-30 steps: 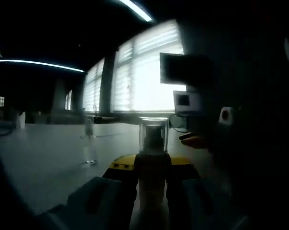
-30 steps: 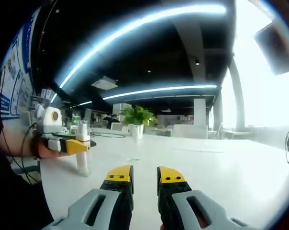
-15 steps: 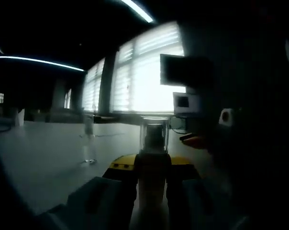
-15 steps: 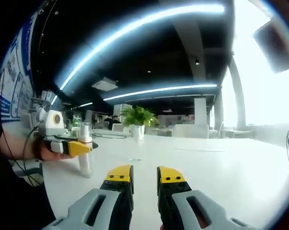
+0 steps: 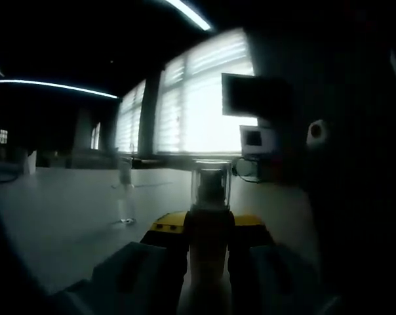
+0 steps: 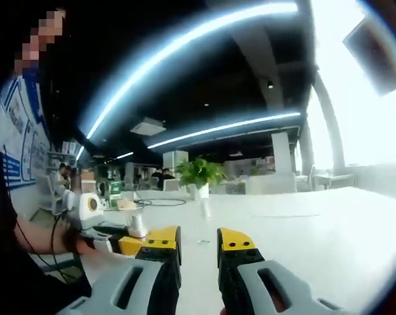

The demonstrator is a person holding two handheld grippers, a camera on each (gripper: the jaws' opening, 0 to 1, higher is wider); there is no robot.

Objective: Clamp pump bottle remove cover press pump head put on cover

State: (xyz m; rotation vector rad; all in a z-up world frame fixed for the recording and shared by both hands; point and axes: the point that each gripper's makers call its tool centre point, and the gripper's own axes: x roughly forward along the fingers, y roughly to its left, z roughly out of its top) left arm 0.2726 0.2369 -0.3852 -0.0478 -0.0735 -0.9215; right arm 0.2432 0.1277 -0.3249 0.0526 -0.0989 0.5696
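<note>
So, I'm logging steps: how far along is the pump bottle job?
Done: the left gripper is shut on the pump bottle. In hand: nothing more; the clear cover sits on top and the right gripper is open, holding nothing. Left: removing the cover, pressing, recapping.

Your left tongs (image 5: 210, 231) cover the pump bottle (image 5: 210, 197) below its clear cover, and its base runs off the lower edge. The small clear object (image 5: 125, 191) on the surface (image 5: 67, 210) is too dim to identify. In the right gripper view, your right tongs (image 6: 198, 244) hide most of the bottle.
</note>
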